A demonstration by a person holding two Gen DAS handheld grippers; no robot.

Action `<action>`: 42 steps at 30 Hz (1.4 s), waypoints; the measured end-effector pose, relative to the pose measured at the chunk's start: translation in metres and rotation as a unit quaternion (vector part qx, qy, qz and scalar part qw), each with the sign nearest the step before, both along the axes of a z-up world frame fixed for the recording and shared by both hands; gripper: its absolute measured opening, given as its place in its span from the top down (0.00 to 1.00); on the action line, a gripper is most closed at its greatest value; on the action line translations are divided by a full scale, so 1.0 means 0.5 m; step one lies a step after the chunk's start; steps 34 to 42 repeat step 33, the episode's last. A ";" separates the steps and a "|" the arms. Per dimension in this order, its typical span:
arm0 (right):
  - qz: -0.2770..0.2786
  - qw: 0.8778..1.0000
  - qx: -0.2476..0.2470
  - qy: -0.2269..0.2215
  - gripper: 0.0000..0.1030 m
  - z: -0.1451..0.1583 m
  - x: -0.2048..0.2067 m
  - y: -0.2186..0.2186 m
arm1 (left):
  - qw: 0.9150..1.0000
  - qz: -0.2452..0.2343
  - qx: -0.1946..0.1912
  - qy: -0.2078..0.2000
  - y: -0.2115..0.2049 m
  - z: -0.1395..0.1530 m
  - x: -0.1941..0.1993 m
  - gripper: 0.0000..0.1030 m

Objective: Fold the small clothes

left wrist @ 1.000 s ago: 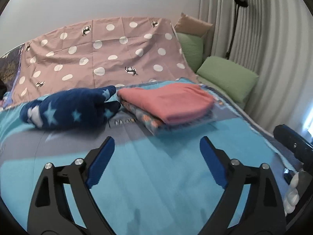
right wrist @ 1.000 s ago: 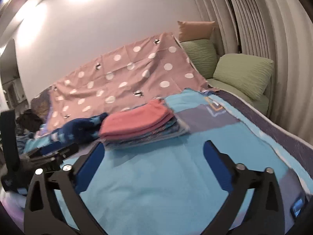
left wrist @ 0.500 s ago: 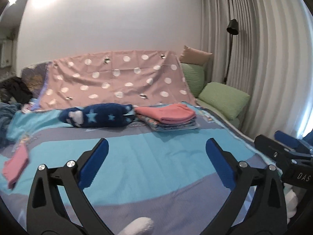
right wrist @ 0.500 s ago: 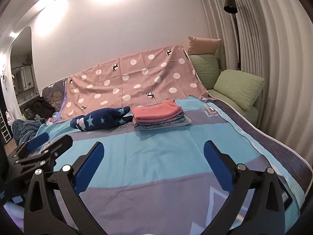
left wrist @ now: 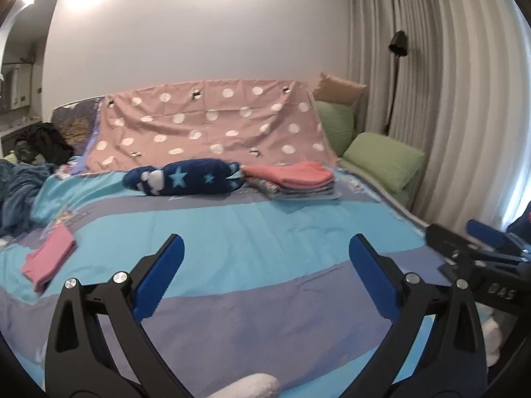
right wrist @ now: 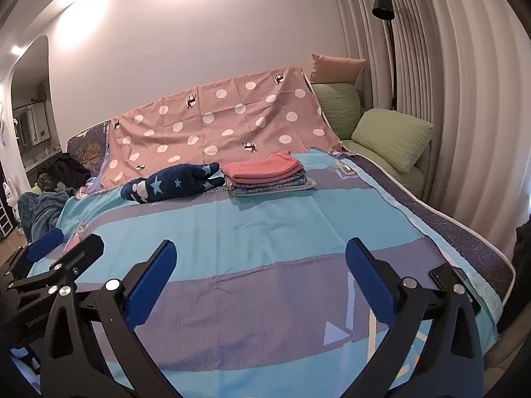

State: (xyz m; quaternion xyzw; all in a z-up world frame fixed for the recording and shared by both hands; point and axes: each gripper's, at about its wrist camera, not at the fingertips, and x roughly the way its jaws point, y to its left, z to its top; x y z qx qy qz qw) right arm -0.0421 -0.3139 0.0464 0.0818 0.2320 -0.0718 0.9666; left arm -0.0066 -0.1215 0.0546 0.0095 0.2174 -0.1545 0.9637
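The left gripper (left wrist: 265, 265) hangs over the near part of the bed (left wrist: 252, 242), its blue-padded fingers (left wrist: 159, 275) spread wide with nothing between them. The right gripper (right wrist: 259, 272) is likewise spread wide and holds nothing, hovering over the near bedspread. Each shows in the other's view: the right one at the right edge of the left view (left wrist: 478, 248), the left one at the left edge of the right view (right wrist: 56, 258).

Under both lies the bedspread (right wrist: 265, 225), banded in light blue and grey-purple, smooth across the middle.

On the far side, right of centre, sits a stack (right wrist: 270, 174) of folded clothes with a pink piece on top and patterned pieces beneath. Just left of it, touching or nearly touching, lies a navy star garment (right wrist: 169, 185), loosely rolled and not folded flat. In the left view a pink folded cloth (left wrist: 49, 258) lies on the near left part of the bed, well apart from the stack (left wrist: 292, 179).

Behind the stack a pink dotted sheet (right wrist: 215, 122) slopes up against the wall. To its right stand green pillows (right wrist: 391, 136) and a tan cushion (right wrist: 337, 68). A black lamp (right wrist: 383, 6) stands before the pleated curtain (right wrist: 464, 99) on the right. At the far left lie dark clothes (left wrist: 43, 142) and a blue blanket (left wrist: 16, 195).

A white fuzzy thing (left wrist: 252, 386) shows at the bottom edge of the left view; I cannot tell what it is.
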 end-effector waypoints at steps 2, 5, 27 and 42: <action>0.002 1.000 0.005 0.002 0.01 -0.001 -0.005 0.004 | 1.000 0.007 0.007 -0.001 0.003 -0.002 -0.007 0.02; 0.003 1.000 0.006 0.008 0.01 -0.005 -0.011 0.010 | 1.000 0.007 0.002 0.004 0.011 -0.001 -0.008 0.02; 0.009 1.000 0.008 0.025 0.01 -0.017 0.000 0.019 | 1.000 0.001 0.018 0.001 0.005 -0.015 -0.015 0.02; 0.011 0.999 0.010 0.034 0.01 -0.027 0.009 0.021 | 1.000 -0.003 0.017 0.006 0.005 -0.022 -0.016 0.02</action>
